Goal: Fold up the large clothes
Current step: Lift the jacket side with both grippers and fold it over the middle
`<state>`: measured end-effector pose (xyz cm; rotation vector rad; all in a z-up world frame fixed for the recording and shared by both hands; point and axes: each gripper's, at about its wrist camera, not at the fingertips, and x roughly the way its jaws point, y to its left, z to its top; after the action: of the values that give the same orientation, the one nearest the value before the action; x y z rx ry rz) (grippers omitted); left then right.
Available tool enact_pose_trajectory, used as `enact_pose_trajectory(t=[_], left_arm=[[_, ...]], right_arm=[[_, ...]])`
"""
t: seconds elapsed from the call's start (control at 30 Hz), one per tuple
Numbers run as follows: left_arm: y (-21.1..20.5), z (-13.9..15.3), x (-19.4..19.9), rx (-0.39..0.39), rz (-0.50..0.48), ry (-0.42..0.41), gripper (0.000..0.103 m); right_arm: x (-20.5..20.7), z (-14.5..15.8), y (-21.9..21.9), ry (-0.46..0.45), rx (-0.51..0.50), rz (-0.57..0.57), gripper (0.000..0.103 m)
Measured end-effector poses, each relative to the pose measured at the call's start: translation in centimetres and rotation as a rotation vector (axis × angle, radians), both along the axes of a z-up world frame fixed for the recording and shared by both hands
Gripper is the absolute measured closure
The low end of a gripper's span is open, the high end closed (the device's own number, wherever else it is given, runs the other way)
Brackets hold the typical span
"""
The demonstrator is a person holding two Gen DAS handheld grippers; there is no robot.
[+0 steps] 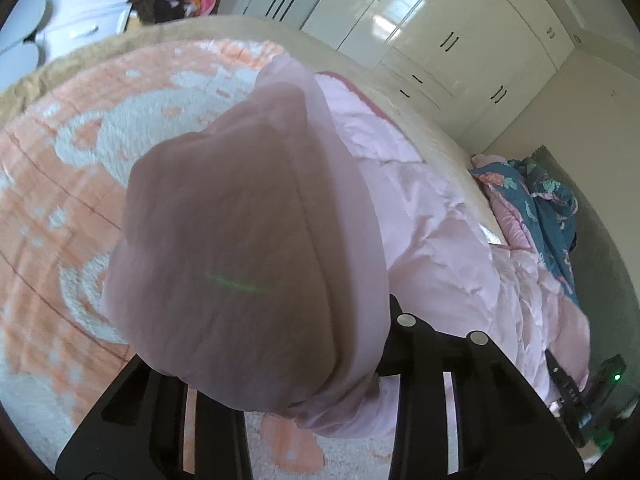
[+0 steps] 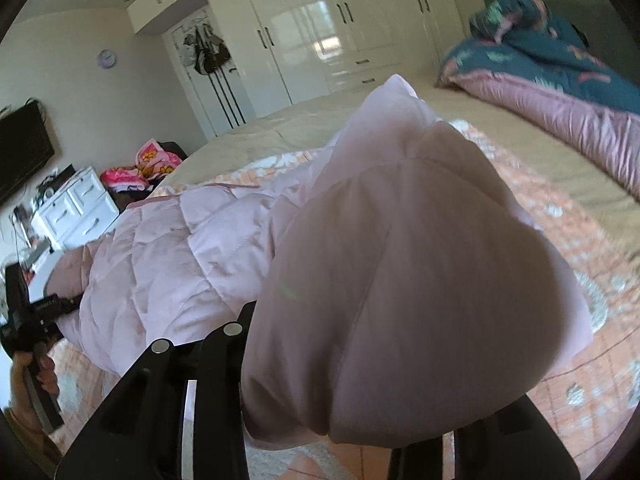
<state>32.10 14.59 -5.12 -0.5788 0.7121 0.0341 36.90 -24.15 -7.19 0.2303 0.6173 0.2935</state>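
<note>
A pale pink quilted puffer jacket (image 1: 432,216) lies across the bed, and it also shows in the right wrist view (image 2: 168,248). My left gripper (image 1: 320,380) is shut on a bunched end of the jacket, which bulges over its fingers and hides the tips. My right gripper (image 2: 320,420) is shut on the other bunched end of the jacket (image 2: 400,280), lifted above the bed. The left gripper and the hand holding it show at the left edge of the right wrist view (image 2: 28,320).
An orange and white patterned blanket (image 1: 80,168) covers the bed under the jacket. A teal floral quilt with pink lining (image 2: 560,92) is heaped at the head of the bed. White wardrobes (image 2: 320,32) line the far wall. A white drawer unit (image 2: 76,208) stands beside the bed.
</note>
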Motion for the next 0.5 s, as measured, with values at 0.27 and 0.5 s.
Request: enact_pose_trajectory(t=[0.27, 0.5], left_arm=[[-0.6, 2.2, -1.5, 0.041, 0.000, -0.053, 0.079], [-1.2, 3.7, -3.1, 0.055, -0.007, -0.090, 0.079]], right_arm=[[-1.8, 2.0, 1.3, -0.079, -0.071, 0.034, 0.071], [-3.1, 3.3, 1.9, -0.135, -0.125, 0.062, 0.072]])
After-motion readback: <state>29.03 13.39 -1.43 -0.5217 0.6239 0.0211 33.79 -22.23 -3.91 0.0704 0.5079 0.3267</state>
